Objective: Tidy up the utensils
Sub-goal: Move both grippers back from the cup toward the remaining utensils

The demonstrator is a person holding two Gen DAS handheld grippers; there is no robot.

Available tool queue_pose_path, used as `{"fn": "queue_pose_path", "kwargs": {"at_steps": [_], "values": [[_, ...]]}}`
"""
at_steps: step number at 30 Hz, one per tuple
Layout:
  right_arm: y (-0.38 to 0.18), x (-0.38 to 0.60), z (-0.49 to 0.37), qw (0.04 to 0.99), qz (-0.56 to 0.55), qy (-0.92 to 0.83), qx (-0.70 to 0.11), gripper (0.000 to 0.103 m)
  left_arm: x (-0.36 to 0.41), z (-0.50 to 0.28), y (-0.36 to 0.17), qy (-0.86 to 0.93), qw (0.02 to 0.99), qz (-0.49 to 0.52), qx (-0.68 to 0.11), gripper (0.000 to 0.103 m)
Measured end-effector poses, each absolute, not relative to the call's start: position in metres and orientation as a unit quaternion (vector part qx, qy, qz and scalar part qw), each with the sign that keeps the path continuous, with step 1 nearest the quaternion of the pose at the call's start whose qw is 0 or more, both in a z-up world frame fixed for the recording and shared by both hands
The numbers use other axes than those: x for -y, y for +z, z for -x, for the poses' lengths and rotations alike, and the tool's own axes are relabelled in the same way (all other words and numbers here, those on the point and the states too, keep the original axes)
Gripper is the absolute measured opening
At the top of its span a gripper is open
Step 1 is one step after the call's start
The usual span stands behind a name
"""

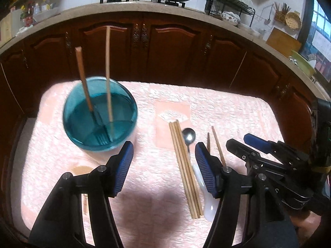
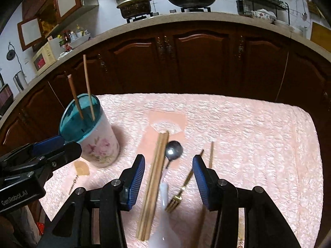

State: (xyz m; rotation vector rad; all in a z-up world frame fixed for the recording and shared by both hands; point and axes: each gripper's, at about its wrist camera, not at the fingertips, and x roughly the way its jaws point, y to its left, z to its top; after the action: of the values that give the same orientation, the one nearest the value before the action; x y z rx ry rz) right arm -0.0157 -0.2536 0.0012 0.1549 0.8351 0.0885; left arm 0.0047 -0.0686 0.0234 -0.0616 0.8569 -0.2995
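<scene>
A cup (image 1: 99,113) with a teal rim and flowered wall (image 2: 99,144) stands at the left of the pink cloth. A wooden-handled fork (image 1: 83,82) and one chopstick (image 1: 108,72) stand in it. My left gripper (image 1: 163,150) is open and empty, just right of the cup, above the cloth. A bundle of chopsticks (image 2: 155,175), a metal spoon (image 2: 173,148) in line with a white handle (image 2: 164,202), a gold fork (image 2: 175,200) and a single chopstick (image 2: 211,155) lie flat on the cloth. My right gripper (image 2: 168,161) hovers open over them, pads touching nothing.
The pink cloth (image 2: 248,144) covers the table, which ends close to dark wooden cabinets (image 2: 196,62). A small tan round-ended utensil (image 2: 82,168) lies near the cup's base. The two grippers (image 1: 242,141) (image 2: 66,144) are side by side, close together.
</scene>
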Motion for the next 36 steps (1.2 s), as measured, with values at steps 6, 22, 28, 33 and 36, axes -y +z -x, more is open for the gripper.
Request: {"fn": "queue_pose_path", "kwargs": {"at_steps": [6, 22, 28, 33, 36], "values": [[-0.006, 0.265, 0.023, 0.908, -0.071, 0.029, -0.412, 0.054, 0.076, -0.006, 0.008, -0.154, 0.887, 0.039, -0.433, 0.063], [-0.023, 0.285, 0.021, 0.899, -0.083, 0.004, -0.430, 0.055, 0.086, -0.006, -0.019, -0.166, 0.874, 0.045, -0.454, 0.063], [-0.032, 0.292, 0.019, 0.895, -0.087, -0.003, -0.438, 0.055, 0.088, -0.008, -0.030, -0.163, 0.872, 0.043, -0.460, 0.063], [-0.047, 0.302, 0.010, 0.887, -0.097, 0.002, -0.452, 0.055, 0.085, -0.014, -0.050, -0.161, 0.863, 0.057, -0.475, 0.063], [-0.062, 0.307, 0.002, 0.876, -0.114, 0.020, -0.468, 0.054, 0.085, -0.019, -0.065, -0.169, 0.852, 0.073, -0.491, 0.063]]}}
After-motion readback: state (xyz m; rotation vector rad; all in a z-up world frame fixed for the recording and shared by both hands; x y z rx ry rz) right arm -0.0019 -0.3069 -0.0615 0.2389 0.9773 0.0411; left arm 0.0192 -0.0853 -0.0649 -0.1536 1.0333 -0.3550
